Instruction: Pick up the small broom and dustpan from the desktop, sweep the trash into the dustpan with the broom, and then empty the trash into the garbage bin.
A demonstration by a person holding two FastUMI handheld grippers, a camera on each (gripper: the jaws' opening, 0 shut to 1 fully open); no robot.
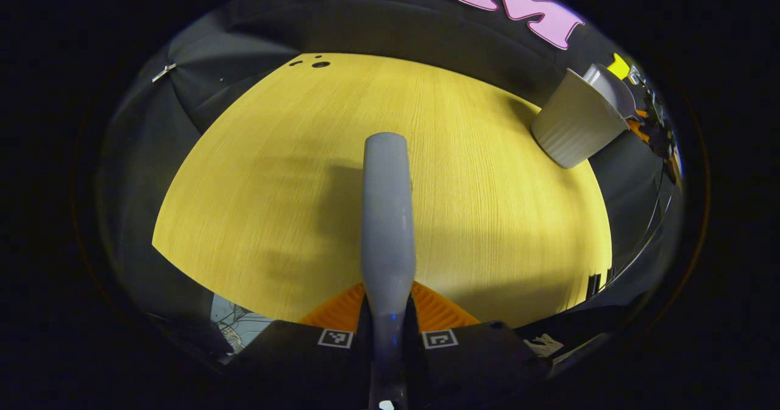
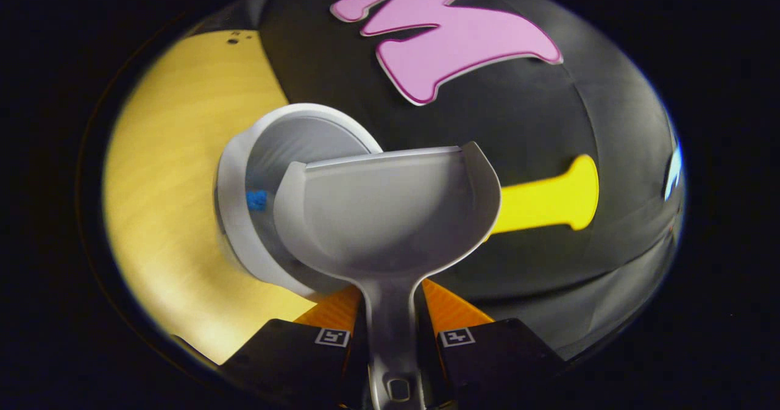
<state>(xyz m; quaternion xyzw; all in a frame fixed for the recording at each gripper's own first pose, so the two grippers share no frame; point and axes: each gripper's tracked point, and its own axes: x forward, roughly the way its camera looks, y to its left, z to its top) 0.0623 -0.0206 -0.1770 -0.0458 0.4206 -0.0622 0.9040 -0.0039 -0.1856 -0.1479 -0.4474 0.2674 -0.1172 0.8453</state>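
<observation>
My left gripper [image 1: 388, 315] is shut on the grey broom [image 1: 387, 215], which sticks out forward above the yellow desktop [image 1: 274, 184]. At the far right of the left gripper view stands the white garbage bin [image 1: 573, 127], with the grey dustpan [image 1: 611, 86] tipped over its mouth. In the right gripper view, my right gripper [image 2: 390, 318] is shut on the handle of the dustpan [image 2: 384, 215]. The pan's scoop hangs over the open bin [image 2: 231, 215] and looks bare inside. A small blue piece of trash [image 2: 257, 200] lies inside the bin.
The bin stands at the desk's right edge, close to the black cloth wall [image 1: 378, 26]. Small dark holes [image 1: 320, 64] mark the desk's far corner. The desktop [image 2: 164, 184] stretches left of the bin.
</observation>
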